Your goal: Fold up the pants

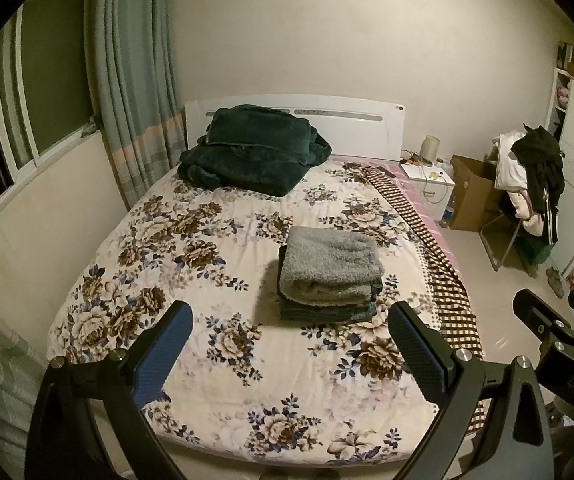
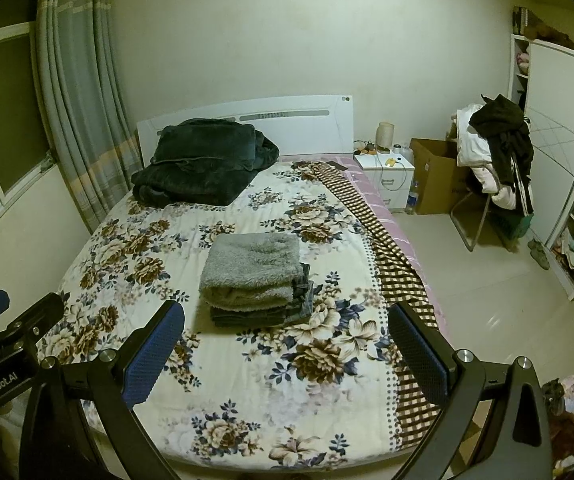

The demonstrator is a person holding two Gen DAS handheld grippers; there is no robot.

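A bed with a floral quilt carries a dark green blanket heaped by the white headboard, while a white nightstand, a cardboard box and a clothes-draped chair stand alongside.

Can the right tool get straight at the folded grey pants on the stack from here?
Probably yes. The right tool is open and empty, and only bare floral bedspread lies between it and the folded grey pants; the left tool is off to the side.
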